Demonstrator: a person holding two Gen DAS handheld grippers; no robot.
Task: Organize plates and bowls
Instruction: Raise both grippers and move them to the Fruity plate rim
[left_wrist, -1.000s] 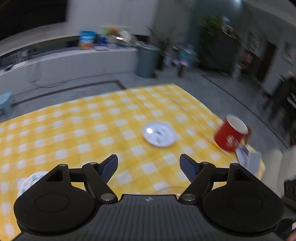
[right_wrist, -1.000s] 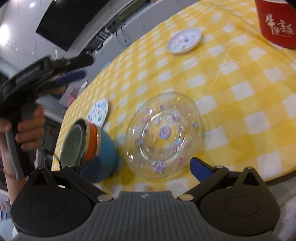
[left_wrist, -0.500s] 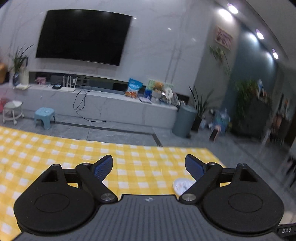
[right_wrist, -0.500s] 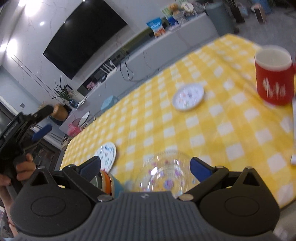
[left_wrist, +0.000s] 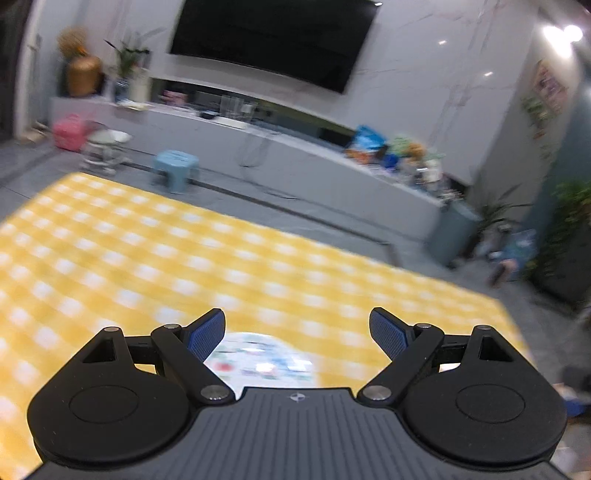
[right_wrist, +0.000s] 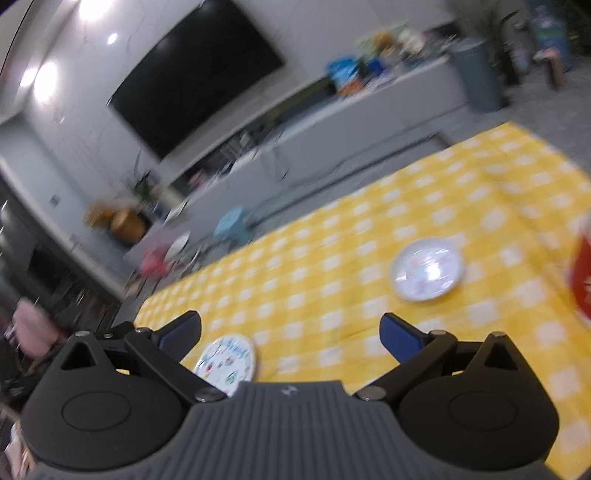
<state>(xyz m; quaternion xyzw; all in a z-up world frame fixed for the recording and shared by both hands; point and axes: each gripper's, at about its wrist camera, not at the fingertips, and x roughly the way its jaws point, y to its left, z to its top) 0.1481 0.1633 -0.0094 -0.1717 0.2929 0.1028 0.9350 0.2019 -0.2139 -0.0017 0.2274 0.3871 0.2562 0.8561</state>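
Observation:
A small white plate with coloured pictures (left_wrist: 260, 363) lies on the yellow checked tablecloth (left_wrist: 147, 266), just below and between the fingers of my left gripper (left_wrist: 297, 334), which stands wide open and holds nothing. In the right wrist view the same kind of plate (right_wrist: 227, 363) lies near the table's left edge, under the left finger of my right gripper (right_wrist: 290, 334), also open and holding nothing. A second small white plate (right_wrist: 426, 275) sits farther out to the right on the tablecloth (right_wrist: 332, 258). Both views are blurred.
A red mug (right_wrist: 581, 280) stands at the right edge of the right wrist view. Beyond the table are a blue stool (left_wrist: 175, 170), a long low cabinet (left_wrist: 295, 158) under a wall television, and a grey bin (left_wrist: 456, 236).
The left view swung left; a picture plate now lies between its fingers. The right gripper rose and tipped up: the glass plate and stacked bowls dropped out of view, and the other hand-held gripper left the frame.

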